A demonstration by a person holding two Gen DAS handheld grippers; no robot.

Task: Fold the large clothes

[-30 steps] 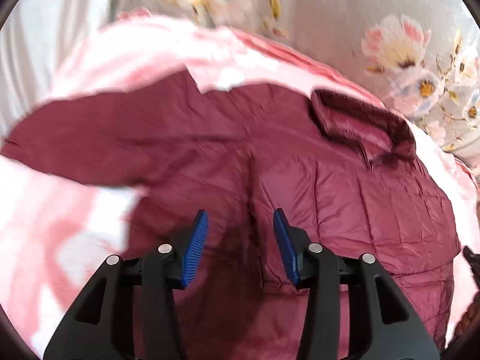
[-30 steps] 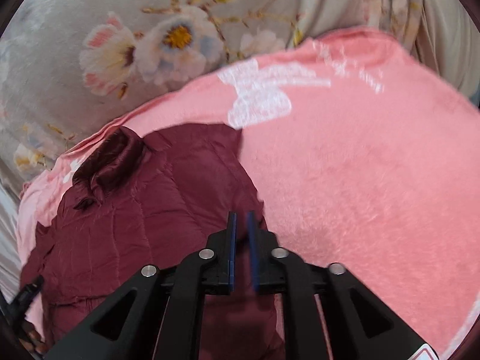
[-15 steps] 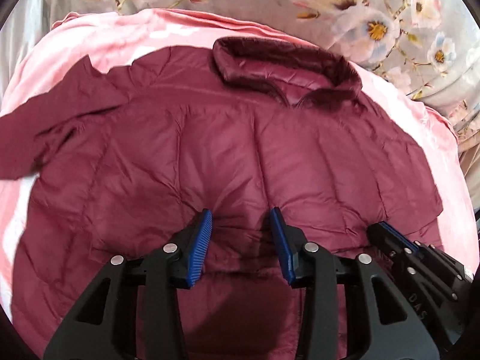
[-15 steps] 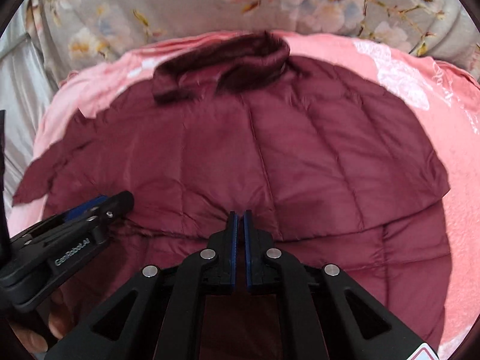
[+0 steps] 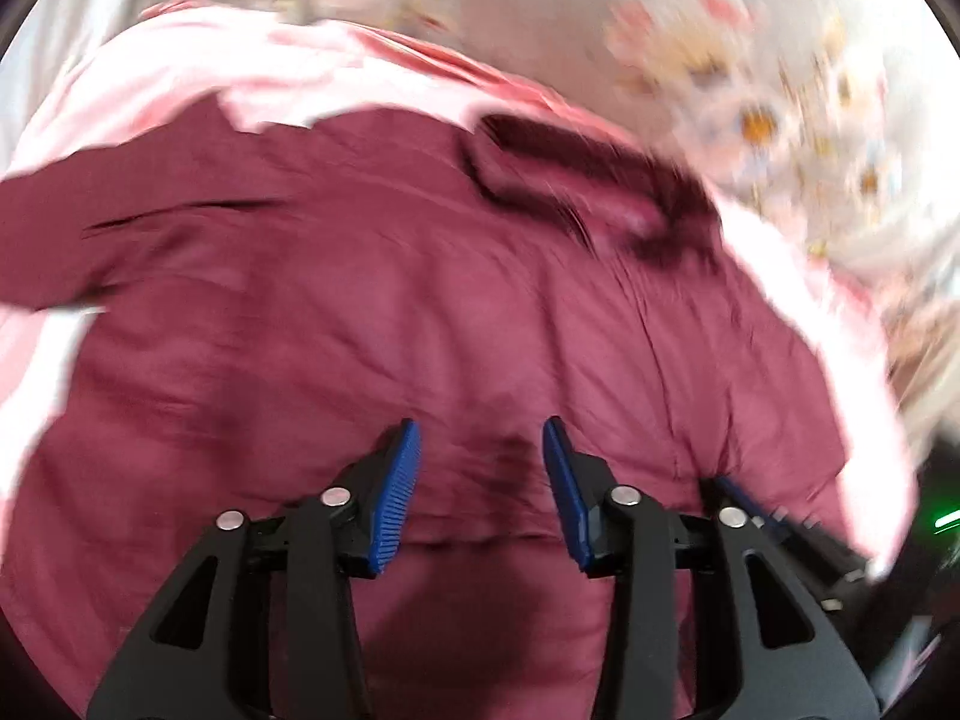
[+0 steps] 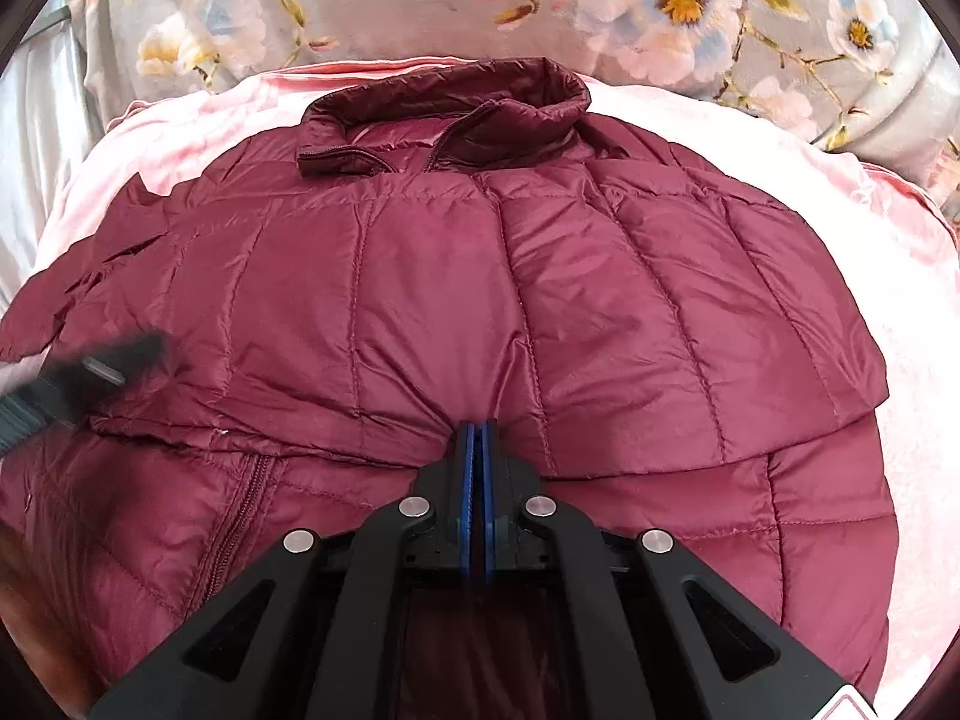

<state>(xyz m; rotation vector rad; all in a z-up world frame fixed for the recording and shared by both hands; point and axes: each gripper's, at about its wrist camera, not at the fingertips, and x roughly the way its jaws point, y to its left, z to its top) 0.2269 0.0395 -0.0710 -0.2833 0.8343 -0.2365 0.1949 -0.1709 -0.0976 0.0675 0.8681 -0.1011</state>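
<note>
A maroon quilted jacket (image 6: 540, 300) lies spread on a pink blanket (image 6: 900, 420), collar (image 6: 456, 102) at the far side and one layer folded over the lower part. My right gripper (image 6: 477, 429) is shut, its tips pushed against that folded edge where the fabric puckers; no cloth shows between the pads. In the blurred left wrist view my left gripper (image 5: 480, 468) hovers over the jacket (image 5: 420, 300), jaws opening with nothing between them. The right gripper (image 5: 750, 510) shows at its lower right. The left gripper (image 6: 90, 372) is a dark blur at the jacket's left side.
The pink blanket (image 5: 240, 78) lies on a bed with a grey floral sheet (image 6: 420, 0) behind the collar. A sleeve (image 6: 60, 300) trails off to the left. The jacket's zipper (image 6: 240, 510) runs down the lower left part. Bare blanket lies right of the jacket.
My right gripper swung from the bare blanket to the jacket's folded edge and closed fully. My left gripper's view swung sideways and blurred, and its jaws spread wider.
</note>
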